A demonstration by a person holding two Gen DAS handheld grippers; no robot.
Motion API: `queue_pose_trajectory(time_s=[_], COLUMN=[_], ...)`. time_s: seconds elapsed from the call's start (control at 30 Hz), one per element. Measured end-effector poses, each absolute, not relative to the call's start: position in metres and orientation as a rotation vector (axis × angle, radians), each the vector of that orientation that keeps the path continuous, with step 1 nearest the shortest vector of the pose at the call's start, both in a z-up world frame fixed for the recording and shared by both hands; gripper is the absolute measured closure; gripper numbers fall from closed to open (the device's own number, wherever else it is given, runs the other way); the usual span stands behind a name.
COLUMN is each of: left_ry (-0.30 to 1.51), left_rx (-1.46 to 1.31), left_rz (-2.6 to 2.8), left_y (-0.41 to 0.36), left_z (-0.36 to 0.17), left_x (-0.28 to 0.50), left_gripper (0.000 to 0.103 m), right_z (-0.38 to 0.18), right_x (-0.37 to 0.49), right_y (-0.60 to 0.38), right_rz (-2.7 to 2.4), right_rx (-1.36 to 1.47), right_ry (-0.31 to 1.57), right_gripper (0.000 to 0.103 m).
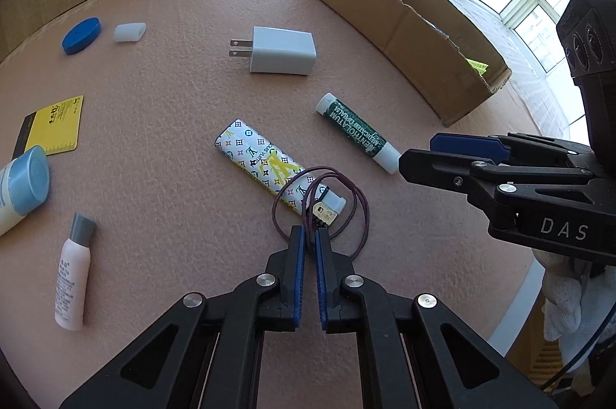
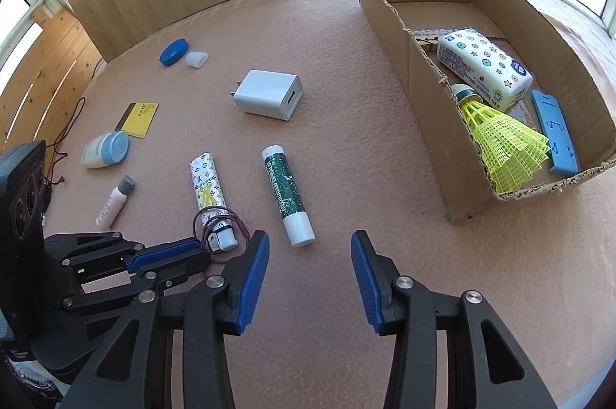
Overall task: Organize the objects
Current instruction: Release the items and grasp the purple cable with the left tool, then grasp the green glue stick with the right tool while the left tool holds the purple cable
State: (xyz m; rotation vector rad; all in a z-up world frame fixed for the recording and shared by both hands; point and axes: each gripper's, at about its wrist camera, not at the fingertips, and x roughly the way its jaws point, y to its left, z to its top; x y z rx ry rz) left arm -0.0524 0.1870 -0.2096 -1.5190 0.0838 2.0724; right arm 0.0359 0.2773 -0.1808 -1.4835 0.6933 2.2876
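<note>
My left gripper is shut on a small motor with purple wires, which lies against a patterned tube on the pink mat. The motor also shows in the right wrist view, with the left gripper on it. My right gripper is open and empty, just short of a green lip balm stick; it also shows in the left wrist view beside the balm. A cardboard box stands at the right.
The box holds a tissue pack, a yellow shuttlecock and a blue bar. A white charger, blue lid, white cap, yellow card, cream jar and pink bottle lie on the mat.
</note>
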Motion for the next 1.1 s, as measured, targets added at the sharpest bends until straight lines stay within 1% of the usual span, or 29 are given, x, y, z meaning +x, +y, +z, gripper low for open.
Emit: queue_pose_trajectory(time_s=[0.13, 0.33, 0.63, 0.8, 0.9, 0.93, 0.97, 1.0, 1.03, 1.07, 1.1], left_ry=[0.075, 0.071, 0.039, 0.063, 0.047, 0.037, 0.034, 0.028, 0.016, 0.002, -0.006], left_rx=[-1.529, -1.536, -1.568, -1.574, -1.588, -1.584, -1.581, -1.578, -1.574, -1.570, -1.566], left_rz=[2.065, 2.101, 2.178, 2.223, 2.230, 2.235, 2.233, 2.231, 2.227, 2.223, 2.222], left_y=[0.185, 0.173, 0.136, 0.116, 0.104, 0.101, 0.100, 0.100, 0.099, 0.098, 0.097], left_z=[-0.211, -0.206, -0.201, -0.198, -0.198, -0.196, -0.195, -0.194, -0.192, -0.190, -0.187], left_x=[-0.052, -0.049, -0.051, -0.047, -0.045, -0.043, -0.041, -0.040, -0.038, -0.036, -0.033], left_gripper=[0.101, 0.101, 0.101, 0.101, 0.101, 0.098, 0.087, 0.079, 0.064, 0.060, 0.060], right_z=[-0.186, -0.185, -0.188, -0.189, -0.191, -0.191, -0.192, -0.192, -0.193, -0.193, -0.193], right_x=[0.031, 0.030, 0.028, 0.022, 0.017, 0.015, 0.013, 0.012, 0.010, 0.009, 0.007], right_y=[0.280, 0.283, 0.287, 0.285, 0.283, 0.282, 0.282, 0.281, 0.281, 0.280, 0.280], right_rz=[2.286, 2.296, 2.284, 2.295, 2.301, 2.302, 2.301, 2.301, 2.302, 2.303, 2.304], right_rx=[-1.494, -1.484, -1.486, -1.501, -1.516, -1.521, -1.526, -1.528, -1.532, -1.535, -1.537], right_ry=[0.707, 0.709, 0.702, 0.683, 0.667, 0.659, 0.651, 0.643, 0.638, 0.634, 0.627], right_gripper=[0.062, 0.062, 0.063, 0.063, 0.063, 0.063, 0.063, 0.063, 0.062, 0.062, 0.062])
